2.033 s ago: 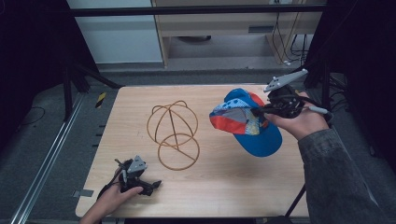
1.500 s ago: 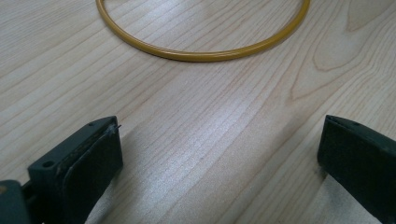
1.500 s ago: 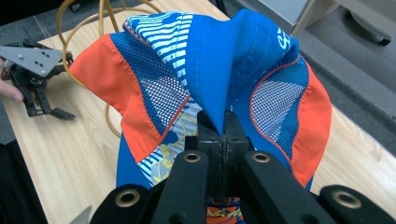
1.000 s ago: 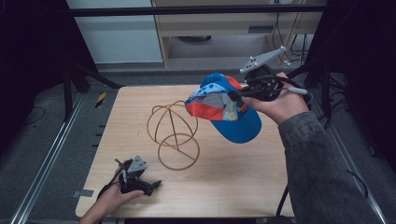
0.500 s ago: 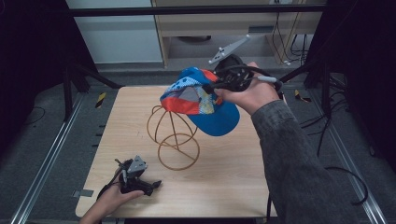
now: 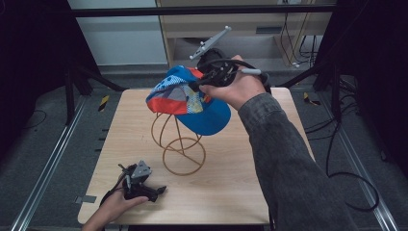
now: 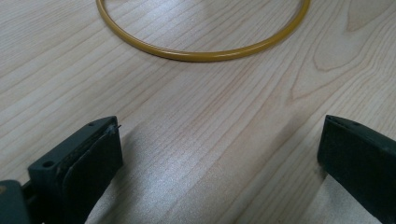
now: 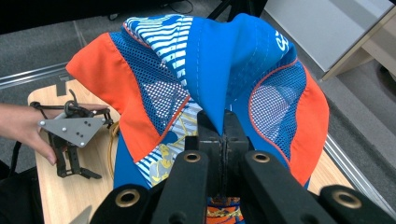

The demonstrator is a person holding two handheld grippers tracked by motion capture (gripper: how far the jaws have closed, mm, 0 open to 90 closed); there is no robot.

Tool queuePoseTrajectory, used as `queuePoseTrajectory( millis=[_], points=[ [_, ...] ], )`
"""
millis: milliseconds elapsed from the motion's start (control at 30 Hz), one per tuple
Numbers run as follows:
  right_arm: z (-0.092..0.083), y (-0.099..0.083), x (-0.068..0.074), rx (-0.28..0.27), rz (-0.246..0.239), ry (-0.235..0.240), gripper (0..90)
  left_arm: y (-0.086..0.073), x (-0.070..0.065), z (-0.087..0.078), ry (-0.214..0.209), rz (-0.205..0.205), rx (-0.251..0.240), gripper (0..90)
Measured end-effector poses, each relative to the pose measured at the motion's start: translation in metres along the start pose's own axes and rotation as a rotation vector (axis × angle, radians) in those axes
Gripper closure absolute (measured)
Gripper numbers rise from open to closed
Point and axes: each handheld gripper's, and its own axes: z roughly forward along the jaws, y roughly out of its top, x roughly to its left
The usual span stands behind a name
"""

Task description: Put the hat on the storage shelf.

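Right gripper pinches the cap by a fold above the wire stand; it may snag or tip it.

Obstacle: wire stand at table centre, cap overhanging it. Your open passage: bare wood from 3 to 6 o'clock.

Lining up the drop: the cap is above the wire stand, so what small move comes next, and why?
Probably ease the right tool down and slightly toward the person, since the cap, pinched by its crown, hangs tilted over the wire stand rather than seated on its dome.
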Motion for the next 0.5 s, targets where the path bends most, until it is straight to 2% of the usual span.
queuePoseTrajectory(
  millis=[300,500],
  points=[
    [0.016,0.011,0.005,0.028,-0.016,0.013,89.9,0.000,0.000,0.000,0.000,-0.001,0.001,0.0],
    [0.034,0.013,0.007,0.049,-0.020,0.028,89.9,0.000,0.000,0.000,0.000,-0.004,-0.002,0.0]
  ],
)
